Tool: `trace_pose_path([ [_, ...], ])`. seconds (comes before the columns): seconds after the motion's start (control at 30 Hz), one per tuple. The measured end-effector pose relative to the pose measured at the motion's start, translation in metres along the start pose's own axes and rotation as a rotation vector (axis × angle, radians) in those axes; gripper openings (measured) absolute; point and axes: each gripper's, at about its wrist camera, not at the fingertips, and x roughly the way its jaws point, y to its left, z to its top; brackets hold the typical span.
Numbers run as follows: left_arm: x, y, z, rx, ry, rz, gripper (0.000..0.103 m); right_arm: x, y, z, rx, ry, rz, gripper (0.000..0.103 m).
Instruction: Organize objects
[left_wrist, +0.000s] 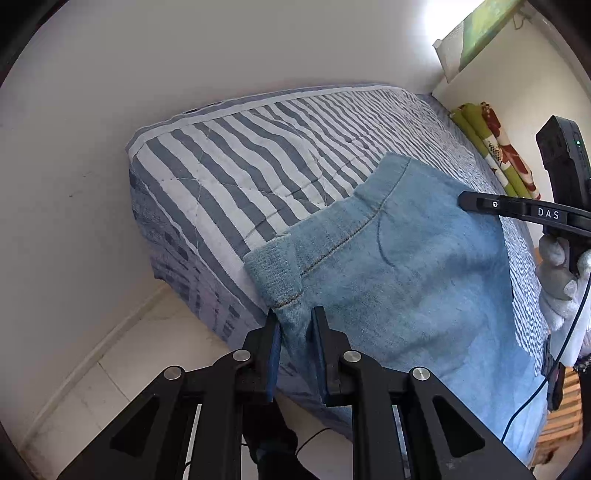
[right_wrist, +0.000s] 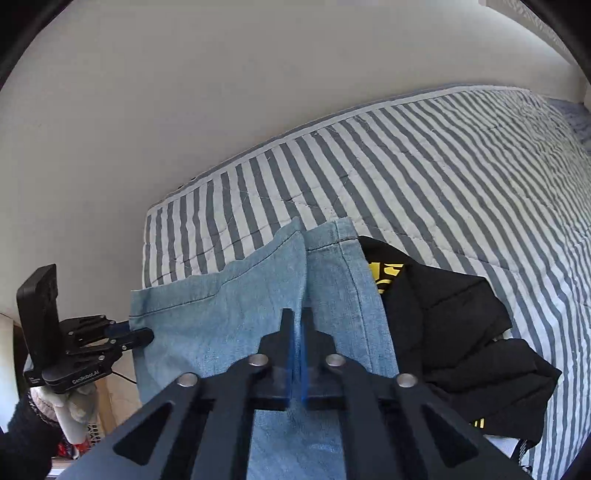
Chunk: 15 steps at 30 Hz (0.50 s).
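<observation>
The left gripper (left_wrist: 293, 325) held the left edge of the jeans (left_wrist: 399, 266) between its fingers (left_wrist: 274, 343), which were narrowed onto the denim at the bed's (left_wrist: 229, 158) near corner. The right gripper (right_wrist: 295, 325) was fully closed on a fold in the jeans' middle. A black garment (right_wrist: 450, 325) lay touching their right side.
</observation>
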Motion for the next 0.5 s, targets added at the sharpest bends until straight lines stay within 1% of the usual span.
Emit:
trace_pose_path([
  [0.07, -0.003, -0.002, 0.000, 0.003, -0.011, 0.006, 0.015, -0.009, 0.005, -0.005, 0.004, -0.027, 0.011, 0.002],
  [0.1, -0.006, -0.003, 0.000, 0.000, -0.020, 0.000, 0.012, -0.015, 0.008, -0.008, -0.005, -0.039, 0.003, 0.002],
  [0.13, -0.010, -0.004, 0.000, -0.006, -0.033, -0.011, 0.008, -0.023, 0.010, -0.012, -0.009, -0.050, 0.007, 0.002],
  [0.2, -0.018, -0.004, 0.000, -0.028, -0.059, -0.054, 0.006, -0.040, 0.007, -0.017, -0.012, -0.077, 0.041, 0.002],
  [0.23, -0.020, -0.005, 0.000, -0.028, -0.071, -0.072, 0.006, -0.044, 0.004, -0.020, -0.025, -0.092, 0.029, 0.002],
  [0.27, -0.016, -0.008, 0.000, -0.015, -0.075, -0.063, 0.006, -0.042, 0.000, -0.021, -0.044, -0.097, -0.024, 0.002],
  [0.3, -0.010, -0.010, 0.000, -0.007, -0.062, -0.053, 0.006, -0.032, -0.004, -0.020, -0.031, -0.076, -0.052, 0.002],
  [0.33, -0.001, -0.011, -0.001, -0.008, -0.038, -0.049, 0.005, -0.019, -0.011, -0.019, 0.008, -0.033, -0.049, 0.002],
  [0.37, 0.007, -0.012, -0.001, -0.011, -0.020, -0.043, 0.005, -0.010, -0.016, -0.019, 0.030, -0.012, -0.050, 0.002],
  [0.43, 0.010, -0.015, -0.003, -0.001, -0.030, -0.030, 0.004, -0.002, -0.012, -0.019, 0.007, -0.020, -0.073, 0.002],
  [0.5, 0.006, -0.015, -0.003, 0.004, -0.052, -0.020, 0.003, -0.005, -0.006, -0.018, -0.016, -0.055, -0.065, 0.002],
])
